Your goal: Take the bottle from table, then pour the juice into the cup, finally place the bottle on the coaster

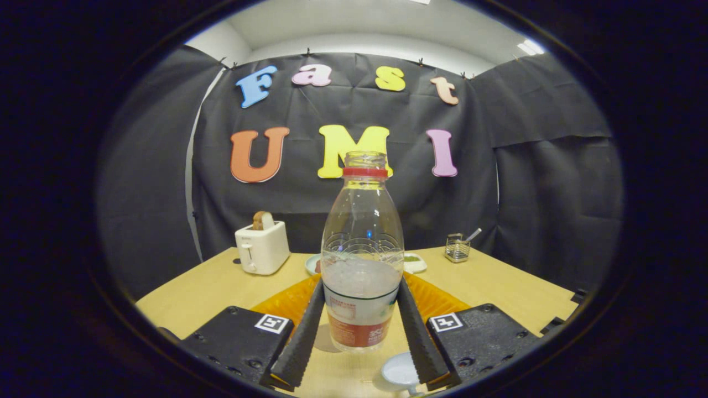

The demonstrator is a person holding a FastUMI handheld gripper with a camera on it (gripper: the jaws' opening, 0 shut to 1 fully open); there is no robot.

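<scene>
Gripper [360, 307] fingers clamp both sides of an uncapped clear bottle [362, 265], upright, part-filled with pale liquid, above the wooden table [210, 293]. Left stands a white toaster [261, 247] holding bread; an orange mat [287, 301] lies behind the bottle; a white cup [399, 371] sits below the right finger; a wire holder [457, 247] stands far right.

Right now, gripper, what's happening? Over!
Gripper shut on bottle, bottle upright, cap off. White cup just below the right finger. Orange mat beyond. Nothing blocking.
</scene>
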